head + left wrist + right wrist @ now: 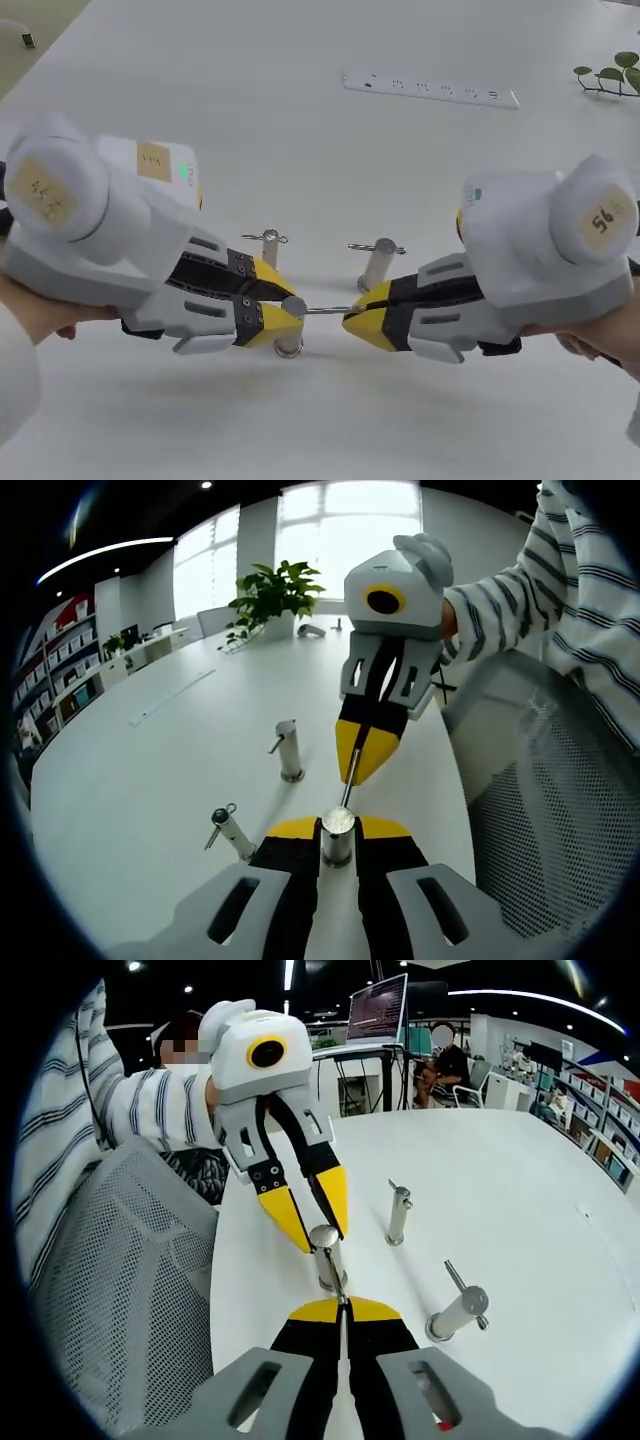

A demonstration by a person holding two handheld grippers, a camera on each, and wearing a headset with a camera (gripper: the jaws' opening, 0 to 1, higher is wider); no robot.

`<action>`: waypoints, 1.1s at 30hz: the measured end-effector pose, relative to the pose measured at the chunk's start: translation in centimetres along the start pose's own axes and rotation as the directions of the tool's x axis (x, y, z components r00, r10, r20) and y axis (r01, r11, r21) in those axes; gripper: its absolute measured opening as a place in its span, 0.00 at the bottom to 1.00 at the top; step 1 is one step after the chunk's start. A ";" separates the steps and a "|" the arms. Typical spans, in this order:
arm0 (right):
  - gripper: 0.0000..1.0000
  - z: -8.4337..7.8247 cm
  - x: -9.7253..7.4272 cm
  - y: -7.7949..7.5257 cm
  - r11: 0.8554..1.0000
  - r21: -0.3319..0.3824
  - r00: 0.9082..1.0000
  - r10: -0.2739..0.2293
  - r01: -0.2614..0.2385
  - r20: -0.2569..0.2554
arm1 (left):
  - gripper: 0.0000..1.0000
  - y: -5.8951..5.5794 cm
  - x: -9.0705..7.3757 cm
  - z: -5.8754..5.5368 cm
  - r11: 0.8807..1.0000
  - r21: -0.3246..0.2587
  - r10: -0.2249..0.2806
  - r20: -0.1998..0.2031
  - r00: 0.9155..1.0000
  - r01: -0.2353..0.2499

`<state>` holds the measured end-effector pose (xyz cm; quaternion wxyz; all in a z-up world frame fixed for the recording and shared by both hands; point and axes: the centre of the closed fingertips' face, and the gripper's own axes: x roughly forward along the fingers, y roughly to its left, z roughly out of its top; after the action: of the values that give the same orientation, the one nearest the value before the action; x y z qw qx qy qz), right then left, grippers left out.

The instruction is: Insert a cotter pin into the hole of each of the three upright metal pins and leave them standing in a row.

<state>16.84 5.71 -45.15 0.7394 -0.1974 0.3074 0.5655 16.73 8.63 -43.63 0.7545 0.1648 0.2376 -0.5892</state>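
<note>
Three metal pins stand on the white table (300,130). My left gripper (285,305) is shut on the nearest pin (291,342), its yellow jaws clasping it on both sides (337,835). My right gripper (350,318) is shut on a thin cotter pin (325,310) whose free end meets the top of that pin (325,1255). Behind stand an upright pin (270,245) and a tilted pin (378,262), each with a cotter pin through its top. In the right gripper view the cotter pin (340,1285) runs from my own jaws to the held pin.
A white power strip (430,90) lies at the back of the table, with a green plant (612,75) at the far right. A mesh chair (540,780) stands at the table's edge. A seated person (445,1060) is in the background.
</note>
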 end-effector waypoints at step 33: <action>0.24 0.4 1.9 0.3 0.993 -0.118 1.000 -0.011 0.009 -0.016 | 0.09 -0.4 0.1 0.2 0.999 -0.047 0.001 -0.018 1.000 -0.002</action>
<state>17.02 7.41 -46.13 0.7268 -0.2470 0.2787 0.5771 16.43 8.38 -43.47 0.7565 0.1523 0.2582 -0.5812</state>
